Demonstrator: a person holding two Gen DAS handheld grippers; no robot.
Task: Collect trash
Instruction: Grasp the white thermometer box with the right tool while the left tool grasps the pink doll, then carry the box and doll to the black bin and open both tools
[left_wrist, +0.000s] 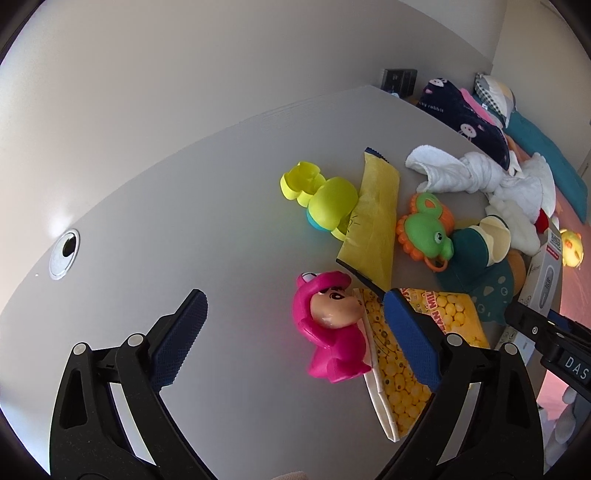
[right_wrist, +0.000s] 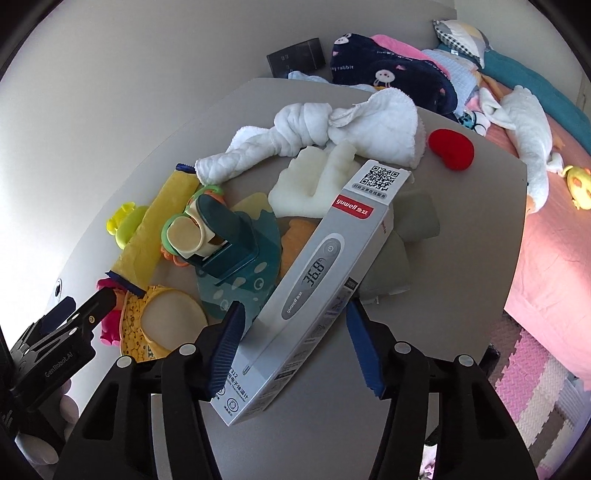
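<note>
My left gripper (left_wrist: 295, 332) is open above the grey table (left_wrist: 184, 206). A pink toy figure (left_wrist: 328, 328) lies between its fingers, and its right finger overlaps a yellow snack bag (left_wrist: 391, 376). A plain yellow wrapper (left_wrist: 373, 218) lies farther out. My right gripper (right_wrist: 295, 347) is open, with its fingers on either side of a grey thermometer box (right_wrist: 314, 284) that lies on the table. The yellow snack bag (right_wrist: 140, 325) and yellow wrapper (right_wrist: 155, 225) show at the left of the right wrist view.
Toys crowd the table: a lime plastic toy (left_wrist: 321, 199), a green frog rattle (left_wrist: 428, 229), a teal dinosaur bib (right_wrist: 240, 254), a knotted white cloth (right_wrist: 325, 125), a red plush (right_wrist: 450, 147). A bed with pink sheet (right_wrist: 554, 258) lies to the right. A cable hole (left_wrist: 64, 253) sits left.
</note>
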